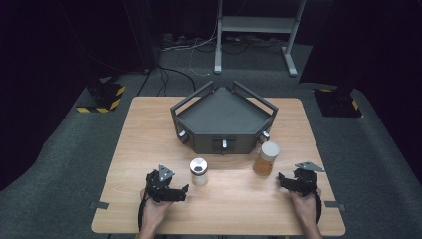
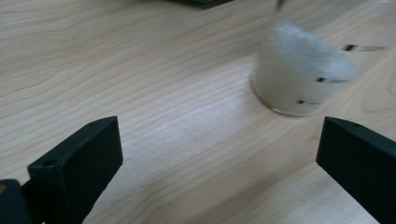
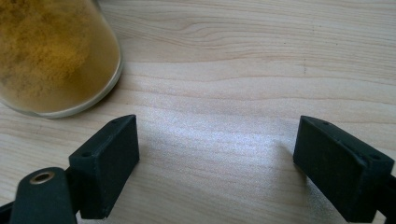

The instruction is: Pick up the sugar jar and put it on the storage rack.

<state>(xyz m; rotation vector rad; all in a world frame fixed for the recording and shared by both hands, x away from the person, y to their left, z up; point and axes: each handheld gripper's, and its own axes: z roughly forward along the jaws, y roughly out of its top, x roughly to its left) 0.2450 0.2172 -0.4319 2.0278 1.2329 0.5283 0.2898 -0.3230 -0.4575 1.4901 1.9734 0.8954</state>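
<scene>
1. High view: The wooden tabletop (image 1: 149, 149) carries a dark five-sided tray (image 1: 224, 119) at the rear, its three knobs facing the person. A jar of white powder (image 1: 199, 172) stands in front of it, and a jar of orange powder (image 1: 266, 158) stands just beside the tray's right front corner. The left hand-held gripper (image 1: 185, 189) rests near the white jar, pointing toward it, and the right hand-held gripper (image 1: 281, 178) lies near the orange jar. Judgement: each jar sits within reach of its own hand for pickup.

2. Left gripper view: The jaws stand wide with only bare tabletop between them; nothing is held. The jar of white powder (image 2: 299, 74) stands ahead, right of centre, apart from the jaws. Small black marks on its wall are too blurred to read.

3. Right gripper view: The jaws stand wide and empty. The jar of orange powder (image 3: 51, 51) stands ahead to the left, clear of the jaws. No label or writing is legible.
</scene>
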